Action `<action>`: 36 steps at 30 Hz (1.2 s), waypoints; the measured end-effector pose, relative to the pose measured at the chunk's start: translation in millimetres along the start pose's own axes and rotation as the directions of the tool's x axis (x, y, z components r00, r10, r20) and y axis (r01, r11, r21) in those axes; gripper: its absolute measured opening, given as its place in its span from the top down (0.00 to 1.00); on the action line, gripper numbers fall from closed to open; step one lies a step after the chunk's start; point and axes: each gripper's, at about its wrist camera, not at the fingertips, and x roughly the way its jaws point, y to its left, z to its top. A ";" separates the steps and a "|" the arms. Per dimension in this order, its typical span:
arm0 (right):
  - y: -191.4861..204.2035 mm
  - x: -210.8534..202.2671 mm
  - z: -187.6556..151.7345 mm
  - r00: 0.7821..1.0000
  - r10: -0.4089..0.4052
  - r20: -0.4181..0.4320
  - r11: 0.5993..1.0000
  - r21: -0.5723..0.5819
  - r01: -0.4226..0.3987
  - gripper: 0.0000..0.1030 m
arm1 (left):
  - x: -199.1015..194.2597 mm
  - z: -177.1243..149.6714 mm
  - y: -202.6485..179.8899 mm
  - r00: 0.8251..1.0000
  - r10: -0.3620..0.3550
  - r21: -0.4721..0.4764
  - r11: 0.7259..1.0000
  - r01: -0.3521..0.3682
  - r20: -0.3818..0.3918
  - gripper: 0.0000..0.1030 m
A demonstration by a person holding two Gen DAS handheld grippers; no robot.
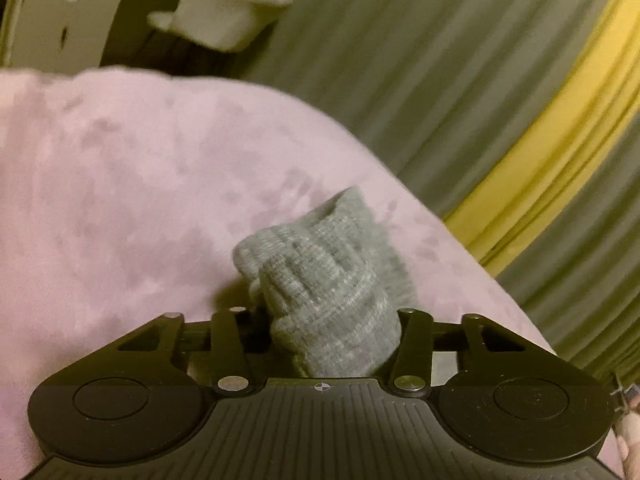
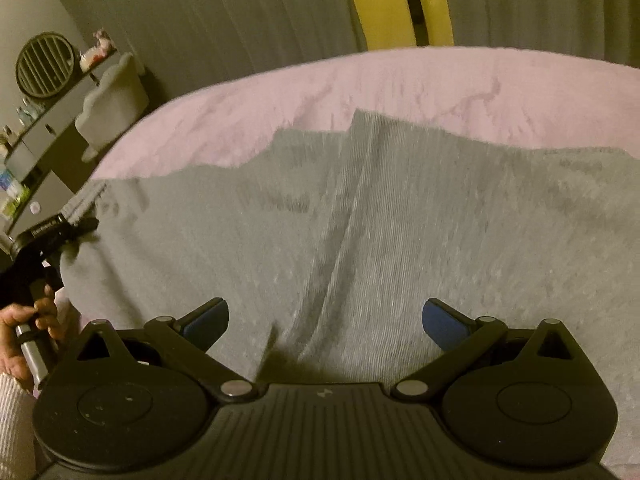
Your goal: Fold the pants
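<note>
Left tool (image 1: 320, 320): clamped on a bunched corner of the grey pants (image 1: 332, 288), which rises just ahead of it.
Right tool (image 2: 326, 316): blue-padded fingers (image 2: 444, 320) spread apart, hovering over the pants (image 2: 360, 232).
Pants: spread flat ahead of the right tool on the pink blanket (image 2: 320, 92).
Beyond: grey-and-yellow curtains (image 2: 380, 0).

We can't see the left gripper's (image 1: 332, 320) fingertips, they're buried in bunched grey pants (image 1: 324, 280). The pants (image 2: 360, 240) run off frame right of the right gripper (image 2: 326, 320).
</note>
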 end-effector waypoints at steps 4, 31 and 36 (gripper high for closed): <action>-6.1 -13.3 3.9 0.999 0.015 0.041 1.000 0.016 -0.015 0.00 | -20.7 6.6 -39.8 0.999 -0.023 0.094 0.995 0.019 0.047 0.56; -192.8 -67.3 44.4 0.998 0.027 0.051 0.942 0.334 -0.043 0.00 | -65.8 -328.6 -368.4 0.907 -0.239 0.822 0.388 0.416 -0.346 0.48; -178.3 -26.6 58.6 0.995 0.094 -0.041 0.968 0.237 -0.082 0.00 | -69.1 -340.5 -369.0 0.917 -0.237 0.849 0.357 0.391 -0.322 0.42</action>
